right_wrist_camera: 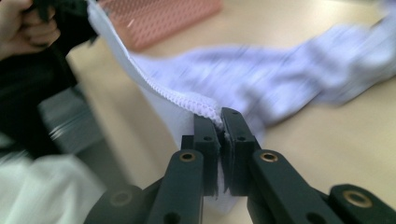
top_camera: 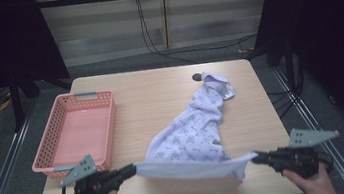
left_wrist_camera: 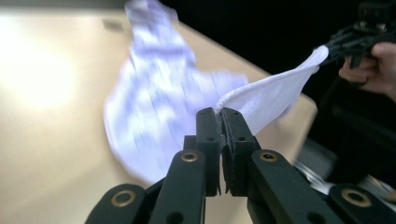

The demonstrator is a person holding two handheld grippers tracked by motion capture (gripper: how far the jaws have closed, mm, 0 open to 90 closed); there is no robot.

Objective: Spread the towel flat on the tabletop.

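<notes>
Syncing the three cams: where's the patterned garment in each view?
High view: garment runs from the table's far centre to the near edge, its hem stretched between the left gripper and right gripper.
Left gripper view: centre, hem pinched in the jaws, running up right.
Right gripper view: across the top, stitched hem coming down to the jaws.
Shared landmark: the wooden table.

No words, numbers, labels or signs can be read. The pale purple cloth (top_camera: pixel 192 134) with small dark blue marks has a pattern only, with no letters on it, and it is blurry up close.
</notes>
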